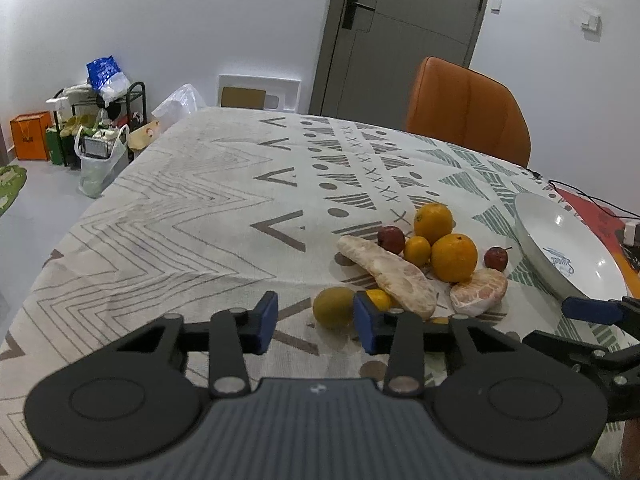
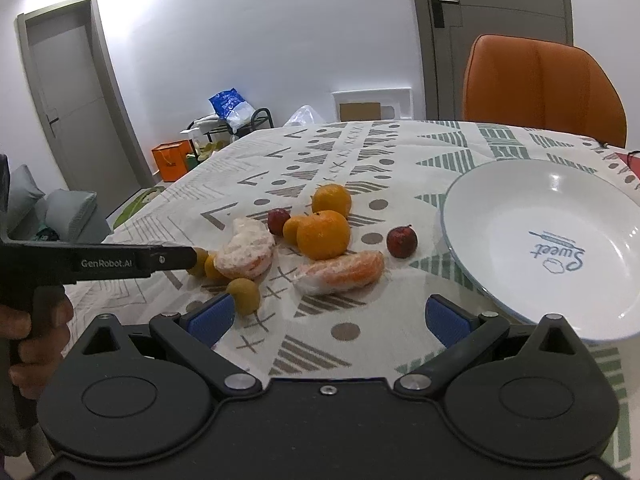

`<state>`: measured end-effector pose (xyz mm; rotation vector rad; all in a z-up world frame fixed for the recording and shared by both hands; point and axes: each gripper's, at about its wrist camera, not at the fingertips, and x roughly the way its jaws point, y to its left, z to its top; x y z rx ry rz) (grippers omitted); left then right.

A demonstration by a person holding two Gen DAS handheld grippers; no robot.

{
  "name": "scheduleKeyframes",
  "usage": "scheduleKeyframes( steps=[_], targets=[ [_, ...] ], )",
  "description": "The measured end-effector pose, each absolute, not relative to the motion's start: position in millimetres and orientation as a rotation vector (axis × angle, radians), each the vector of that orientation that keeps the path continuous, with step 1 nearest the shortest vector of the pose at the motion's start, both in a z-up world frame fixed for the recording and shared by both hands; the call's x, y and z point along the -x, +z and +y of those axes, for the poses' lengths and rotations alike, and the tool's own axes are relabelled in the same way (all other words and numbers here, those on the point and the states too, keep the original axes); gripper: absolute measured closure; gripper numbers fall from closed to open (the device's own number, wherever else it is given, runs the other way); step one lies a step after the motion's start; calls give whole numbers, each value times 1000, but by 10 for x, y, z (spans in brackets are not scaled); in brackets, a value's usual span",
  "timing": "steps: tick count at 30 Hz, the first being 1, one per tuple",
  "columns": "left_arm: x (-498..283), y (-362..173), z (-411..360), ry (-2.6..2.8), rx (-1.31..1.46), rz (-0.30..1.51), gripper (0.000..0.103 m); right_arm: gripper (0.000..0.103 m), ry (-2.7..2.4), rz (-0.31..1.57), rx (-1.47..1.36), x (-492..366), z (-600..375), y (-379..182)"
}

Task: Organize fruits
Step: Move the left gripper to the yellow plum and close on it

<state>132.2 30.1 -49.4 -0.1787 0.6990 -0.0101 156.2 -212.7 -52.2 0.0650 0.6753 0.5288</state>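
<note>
A pile of fruit lies on the patterned tablecloth: two large oranges (image 1: pixel 454 258) (image 2: pixel 323 235), a small orange (image 1: pixel 417 251), two small red fruits (image 1: pixel 496 258) (image 2: pixel 401 241), two wrapped pomelo wedges (image 1: pixel 390 274) (image 2: pixel 340 271) and a greenish-yellow fruit (image 1: pixel 333 307) (image 2: pixel 244 295). A white plate (image 2: pixel 516 216) marked "Sweet" stands empty to the right of the pile, seen also in the left wrist view (image 1: pixel 568 256). My left gripper (image 1: pixel 316 320) is open and empty, low over the cloth just left of the greenish fruit. My right gripper (image 2: pixel 328 314) is open and empty, in front of the pomelo wedge.
An orange chair (image 1: pixel 464 108) stands at the table's far side. A cable and small objects (image 1: pixel 624 232) lie beyond the plate on the right. Bags and a rack (image 1: pixel 96 120) stand on the floor at the far left. The left gripper's body (image 2: pixel 100 262) crosses the right wrist view.
</note>
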Motion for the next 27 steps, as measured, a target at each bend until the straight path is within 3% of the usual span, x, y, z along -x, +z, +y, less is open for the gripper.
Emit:
scheduleKeyframes(
  steps=[5,9,27],
  targets=[
    [-1368,-557,298,-31,192,715,64,1,535,677,-52,-1617,-2030,-534],
    [-1365,-591,352,-26,223,721,81,2,538,676,-49,-1647,-1988,-544],
    [-1056,-472,608,81,235,681,84,12,526,685,-23,-1791,-1832,-668]
  ],
)
